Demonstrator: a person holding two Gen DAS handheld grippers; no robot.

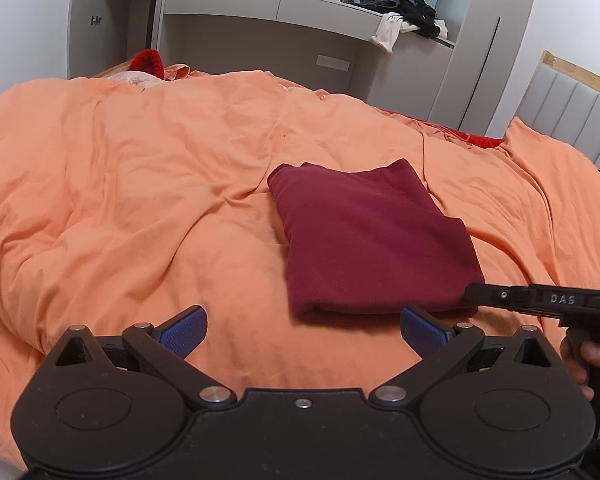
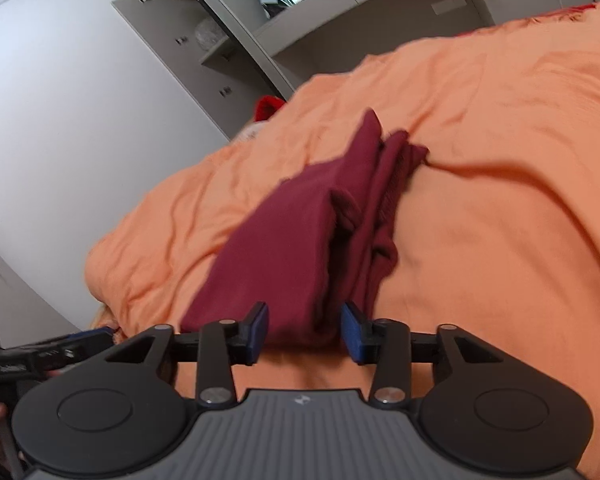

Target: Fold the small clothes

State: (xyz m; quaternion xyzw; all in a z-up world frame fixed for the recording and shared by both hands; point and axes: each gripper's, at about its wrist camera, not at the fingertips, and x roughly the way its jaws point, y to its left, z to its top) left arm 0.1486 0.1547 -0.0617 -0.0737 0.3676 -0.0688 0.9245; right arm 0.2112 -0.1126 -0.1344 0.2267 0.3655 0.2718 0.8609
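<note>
Nearest to the left wrist camera, the left gripper (image 1: pixel 303 330) stands with its 2 blue pads (image 1: pixel 184 330) wide apart and nothing between them. It hovers over the orange duvet (image 1: pixel 120 184), just before the near edge of the dark red garment (image 1: pixel 372 236), probably so that it is free to help with the next fold or to press the cloth flat.

In the right wrist view, the right gripper (image 2: pixel 304 334) is at the near end of the same garment (image 2: pixel 284 248). Its jaws stand partly apart, and the cloth edge lies in the gap between the pads (image 2: pixel 260 326). I judge that the pads do not press on it, because a little space shows on each side, but the picture is a bit blurred there. In the left view this gripper (image 1: pixel 474 294) comes in from the right side and reaches the near right corner of the garment, with a hand (image 1: pixel 584 360) of the person on its handle.

The garment lies near the middle of the bed, already folded into a compact rectangle with several layers visible at its right edge. So the folding seems nearly finished.

Farther away stand a grey headboard (image 1: pixel 572 120), grey cabinets, and a shelf with a pile of dark clothes (image 1: pixel 404 6) under the window.
</note>
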